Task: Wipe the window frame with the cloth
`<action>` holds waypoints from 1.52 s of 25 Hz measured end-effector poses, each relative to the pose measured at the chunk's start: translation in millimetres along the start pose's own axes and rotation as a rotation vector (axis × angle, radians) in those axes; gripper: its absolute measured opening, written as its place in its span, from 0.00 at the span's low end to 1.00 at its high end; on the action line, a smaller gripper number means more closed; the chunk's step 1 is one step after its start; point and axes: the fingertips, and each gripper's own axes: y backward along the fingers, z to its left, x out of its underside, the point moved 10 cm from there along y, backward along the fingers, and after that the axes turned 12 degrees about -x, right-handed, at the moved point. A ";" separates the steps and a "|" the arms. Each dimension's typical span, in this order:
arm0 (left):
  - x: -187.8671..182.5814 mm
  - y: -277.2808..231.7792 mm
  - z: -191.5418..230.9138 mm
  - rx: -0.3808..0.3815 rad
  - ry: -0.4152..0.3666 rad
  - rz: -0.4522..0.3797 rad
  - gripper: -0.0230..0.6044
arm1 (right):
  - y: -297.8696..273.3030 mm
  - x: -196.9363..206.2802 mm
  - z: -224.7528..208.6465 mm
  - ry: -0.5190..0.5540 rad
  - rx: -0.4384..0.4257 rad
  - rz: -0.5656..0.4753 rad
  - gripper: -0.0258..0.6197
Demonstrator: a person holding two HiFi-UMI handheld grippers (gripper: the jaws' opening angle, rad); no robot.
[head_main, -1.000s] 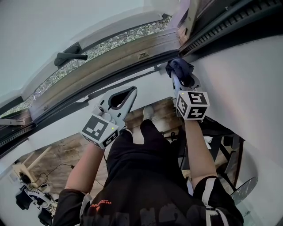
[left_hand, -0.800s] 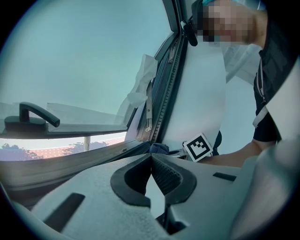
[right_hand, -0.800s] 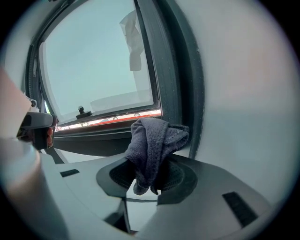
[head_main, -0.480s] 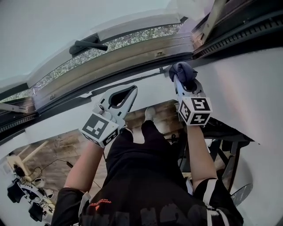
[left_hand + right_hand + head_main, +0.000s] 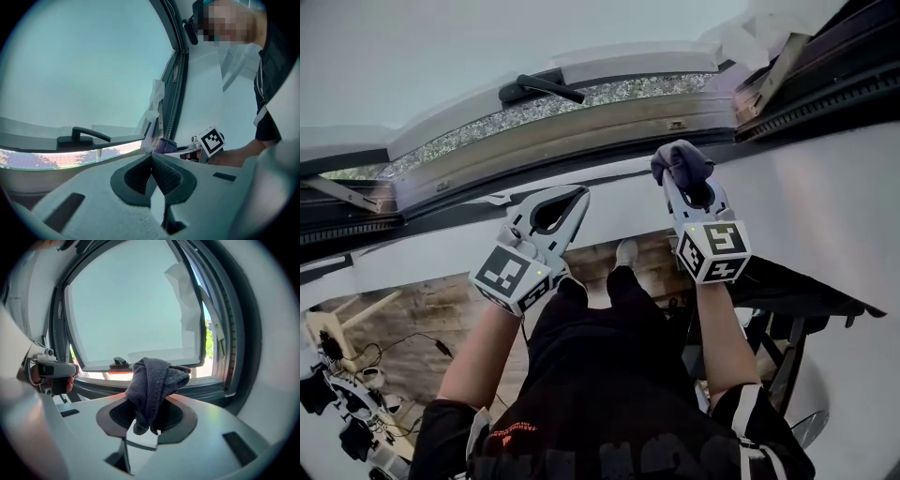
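- Right claw (image 5: 149, 414) grips the bunched cloth (image 5: 152, 378); the fabric hides its tips.
- Left claw (image 5: 152, 160) is closed, with nothing between its jaws.
- Cloth contact with the window frame (image 5: 581, 127) cannot be determined.

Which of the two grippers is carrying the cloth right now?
The right gripper: its jaws pinch the dark cloth. The left gripper is shut, empty.

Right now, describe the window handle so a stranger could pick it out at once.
Start at the big glass pane and drop to the pale rail along its bottom edge. The handle is the black lever lying along that rail, left of the dark cloth; nothing else on it sticks out.
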 end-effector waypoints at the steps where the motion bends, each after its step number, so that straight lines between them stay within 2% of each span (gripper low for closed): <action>1: -1.2 6.3 2.6 -0.009 0.000 -0.002 0.07 | -2.1 -3.5 7.2 0.005 -0.014 -0.007 0.21; 15: -16.7 80.2 24.3 -0.121 -0.001 -0.082 0.07 | -15.4 -41.0 90.6 0.080 -0.173 -0.084 0.21; 38: -56.1 148.5 39.4 -0.175 -0.039 -0.240 0.07 | -1.1 -99.5 179.8 0.186 -0.319 -0.197 0.21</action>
